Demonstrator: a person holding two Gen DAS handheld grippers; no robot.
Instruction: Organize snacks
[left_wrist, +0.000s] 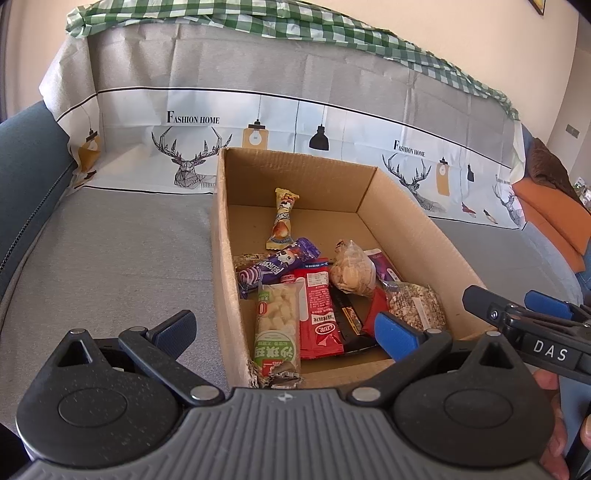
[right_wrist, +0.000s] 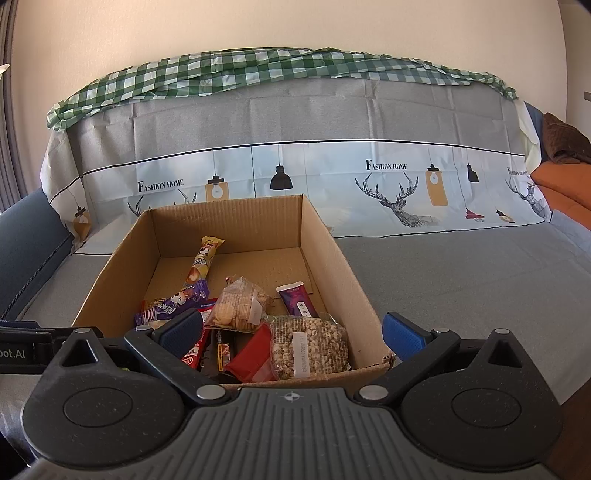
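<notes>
An open cardboard box sits on a grey covered sofa seat. Several snack packets lie inside: a green-white rice cracker pack, a red packet, a purple wafer pack, a yellow bar, a clear biscuit bag, a puffed-grain bag, and a purple-white pouch. My left gripper is open over the box's near-left wall. My right gripper is open over the box's near edge; it also shows in the left wrist view.
A grey patterned cover with deer and lamp prints drapes the sofa back, with a green checked cloth on top. A dark blue armrest stands at left. An orange cushion and brown blanket lie at right.
</notes>
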